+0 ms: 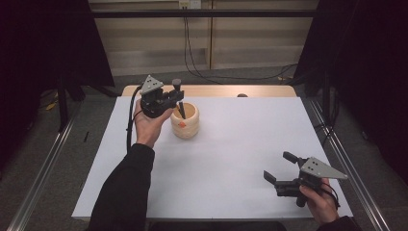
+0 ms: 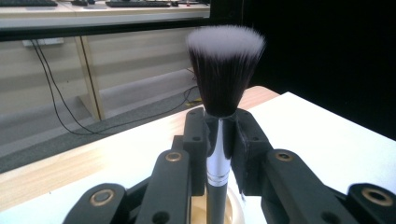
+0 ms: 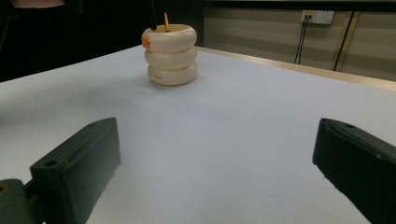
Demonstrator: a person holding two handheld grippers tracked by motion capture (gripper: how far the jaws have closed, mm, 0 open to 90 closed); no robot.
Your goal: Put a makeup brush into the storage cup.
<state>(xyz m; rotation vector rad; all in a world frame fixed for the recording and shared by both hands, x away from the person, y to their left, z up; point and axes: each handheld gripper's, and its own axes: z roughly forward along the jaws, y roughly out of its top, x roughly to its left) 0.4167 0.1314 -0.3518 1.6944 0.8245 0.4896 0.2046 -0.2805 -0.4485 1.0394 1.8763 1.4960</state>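
The left gripper point(image 1: 174, 99), raised above the ribbed cream holder point(image 1: 185, 121), pinches a soft-bristled brush point(image 2: 219, 126) upright; the right gripper's point(image 1: 280, 169) fingers gape empty, low over the bench point(image 1: 231, 159).

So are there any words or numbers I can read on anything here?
Cream ring-shaped holder: a small line of dark print on its lowest ring, too small and blurred to read.
Orange mark on the holder's side: a patch of colour, no letters that can be made out.
Makeup brush: no writing on the part that shows.
Nothing else bears readable text.
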